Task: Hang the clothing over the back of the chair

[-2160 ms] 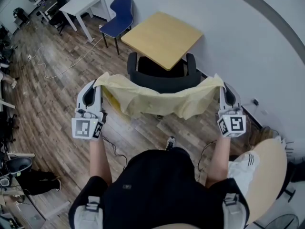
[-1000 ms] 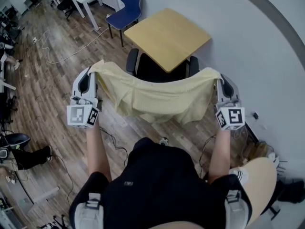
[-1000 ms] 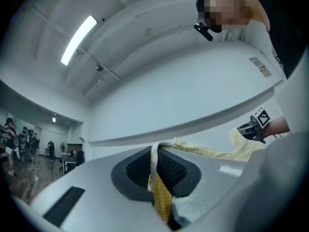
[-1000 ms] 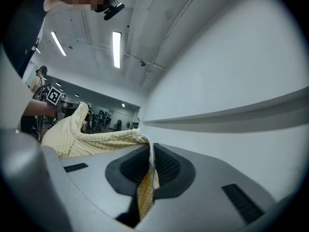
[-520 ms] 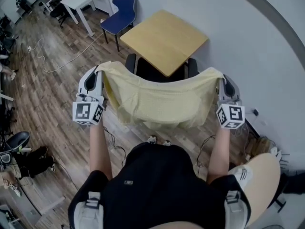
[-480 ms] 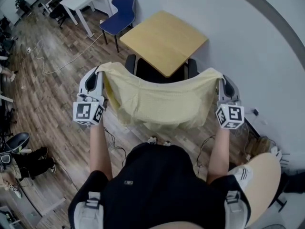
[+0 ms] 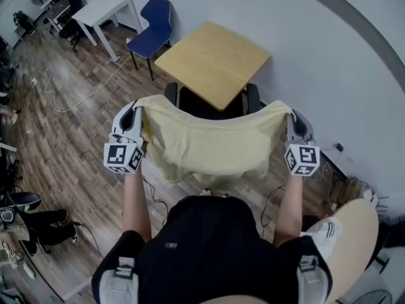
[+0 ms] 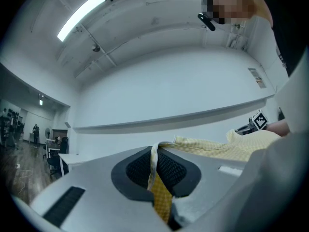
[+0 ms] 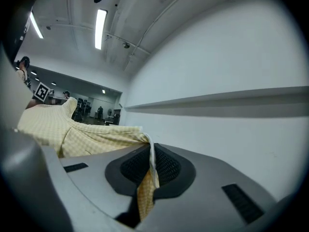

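Note:
A pale yellow checked garment (image 7: 212,143) is stretched out flat between my two grippers, in front of a black office chair (image 7: 209,105) whose back it mostly hides. My left gripper (image 7: 134,109) is shut on the garment's left corner (image 8: 155,174). My right gripper (image 7: 292,116) is shut on the right corner (image 9: 147,178). The cloth runs away from each pair of jaws toward the other gripper (image 8: 227,146) (image 9: 72,129). Only the chair's armrests and upper seat show past the garment's top edge.
A square wooden table (image 7: 214,62) stands against the white wall just beyond the chair. A blue chair (image 7: 150,31) and a white table (image 7: 104,11) are farther left. Cables lie on the wood floor (image 7: 69,125). A round wooden stool (image 7: 351,239) is at my right.
Both grippers have carried the spread garment forward and a little up, so it now covers more of the chair's back. The grips on both corners are unchanged.

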The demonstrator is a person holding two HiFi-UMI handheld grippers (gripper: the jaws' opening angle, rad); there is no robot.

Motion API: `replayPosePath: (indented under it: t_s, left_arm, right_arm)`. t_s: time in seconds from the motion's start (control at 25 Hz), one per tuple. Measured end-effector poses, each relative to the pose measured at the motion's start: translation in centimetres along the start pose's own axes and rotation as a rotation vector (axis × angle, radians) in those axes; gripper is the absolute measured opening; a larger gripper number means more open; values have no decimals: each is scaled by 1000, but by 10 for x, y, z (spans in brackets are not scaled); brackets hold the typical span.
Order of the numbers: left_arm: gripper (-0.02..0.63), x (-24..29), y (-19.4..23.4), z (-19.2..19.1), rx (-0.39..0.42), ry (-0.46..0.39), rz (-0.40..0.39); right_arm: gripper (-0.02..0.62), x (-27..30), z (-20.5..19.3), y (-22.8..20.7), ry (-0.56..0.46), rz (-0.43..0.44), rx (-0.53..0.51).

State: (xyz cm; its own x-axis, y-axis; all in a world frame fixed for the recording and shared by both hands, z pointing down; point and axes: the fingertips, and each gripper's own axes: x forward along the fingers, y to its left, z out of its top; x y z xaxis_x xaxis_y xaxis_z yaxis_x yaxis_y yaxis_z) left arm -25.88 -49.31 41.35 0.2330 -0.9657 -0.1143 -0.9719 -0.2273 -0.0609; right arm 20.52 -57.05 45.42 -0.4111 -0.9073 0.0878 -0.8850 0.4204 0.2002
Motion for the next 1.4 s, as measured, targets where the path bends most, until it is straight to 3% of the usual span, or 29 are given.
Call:
replayPosePath:
  t_s: [0.36,0.8,1.12,1.4]
  left_arm:
    - [6,-8,-4,-50,-21,98,-15]
    - [6,-31,-9,-81,-44,155,-8]
    - [8,-50,-26,-91,-18,226,28]
    - [71,-83,-44,-86,-8,265,76]
  right_arm:
    - [5,-14,-56,7,84,-26,57]
    - [6,-19,-77,24,150,3,50]
    - [37,-34,-93,33,203,63,50]
    - [78,-56,-106,40,246,122,57]
